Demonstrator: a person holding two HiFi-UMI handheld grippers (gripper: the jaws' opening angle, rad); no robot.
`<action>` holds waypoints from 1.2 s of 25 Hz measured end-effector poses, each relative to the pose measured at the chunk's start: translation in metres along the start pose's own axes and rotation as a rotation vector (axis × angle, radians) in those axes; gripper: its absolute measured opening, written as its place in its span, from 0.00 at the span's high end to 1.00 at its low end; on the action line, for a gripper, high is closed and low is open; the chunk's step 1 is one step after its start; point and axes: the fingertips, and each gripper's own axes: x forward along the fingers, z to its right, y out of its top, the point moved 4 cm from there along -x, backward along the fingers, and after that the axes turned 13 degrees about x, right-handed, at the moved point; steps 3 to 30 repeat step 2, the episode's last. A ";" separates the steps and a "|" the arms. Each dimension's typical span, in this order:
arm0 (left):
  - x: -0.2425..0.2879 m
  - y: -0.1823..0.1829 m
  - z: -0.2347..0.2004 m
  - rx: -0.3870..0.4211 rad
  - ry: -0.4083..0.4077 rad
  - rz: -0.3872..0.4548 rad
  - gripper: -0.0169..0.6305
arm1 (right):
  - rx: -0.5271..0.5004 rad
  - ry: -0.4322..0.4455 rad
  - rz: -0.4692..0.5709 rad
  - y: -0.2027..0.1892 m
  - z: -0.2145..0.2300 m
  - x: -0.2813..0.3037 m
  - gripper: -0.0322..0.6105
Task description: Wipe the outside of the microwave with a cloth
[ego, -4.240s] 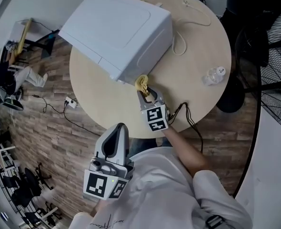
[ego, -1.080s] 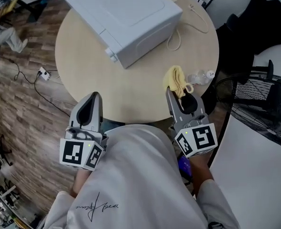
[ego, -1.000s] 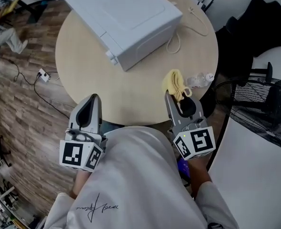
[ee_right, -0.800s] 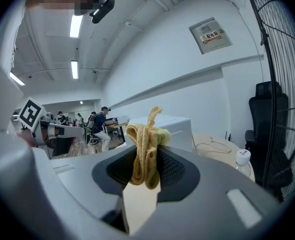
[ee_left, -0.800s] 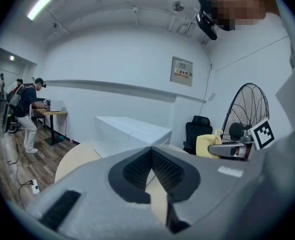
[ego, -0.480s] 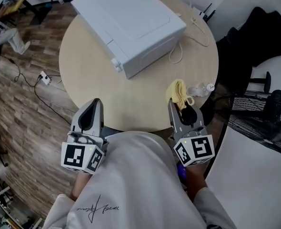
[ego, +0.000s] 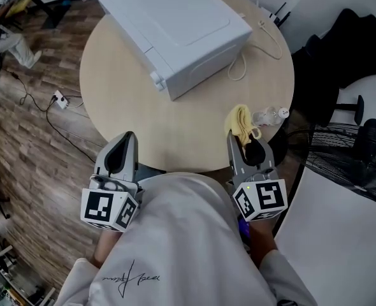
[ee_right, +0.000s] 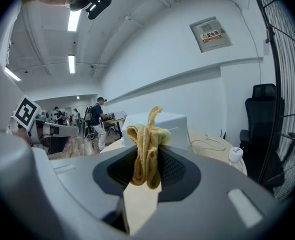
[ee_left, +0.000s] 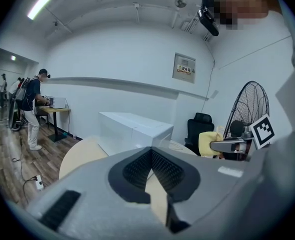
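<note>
Microwave (ego: 175, 30) sits on the far part of the table (ego: 130, 107). The cloth (ego: 241, 121), pinched in the right claw (ego: 236, 138), has drawn back from the microwave's near side to the table's near right edge. The left claw (ego: 125, 136) stays pressed together, empty.

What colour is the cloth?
Yellow. The cloth shows best in the right gripper view.

Yellow cloth (ego: 241, 121), white microwave (ego: 175, 24)
</note>
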 end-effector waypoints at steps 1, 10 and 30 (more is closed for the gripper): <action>-0.001 -0.001 0.001 0.000 -0.001 -0.001 0.99 | 0.000 -0.002 0.000 0.000 0.001 0.000 0.77; -0.002 -0.001 0.002 0.000 -0.002 -0.001 0.99 | 0.001 -0.004 0.000 0.000 0.001 -0.001 0.77; -0.002 -0.001 0.002 0.000 -0.002 -0.001 0.99 | 0.001 -0.004 0.000 0.000 0.001 -0.001 0.77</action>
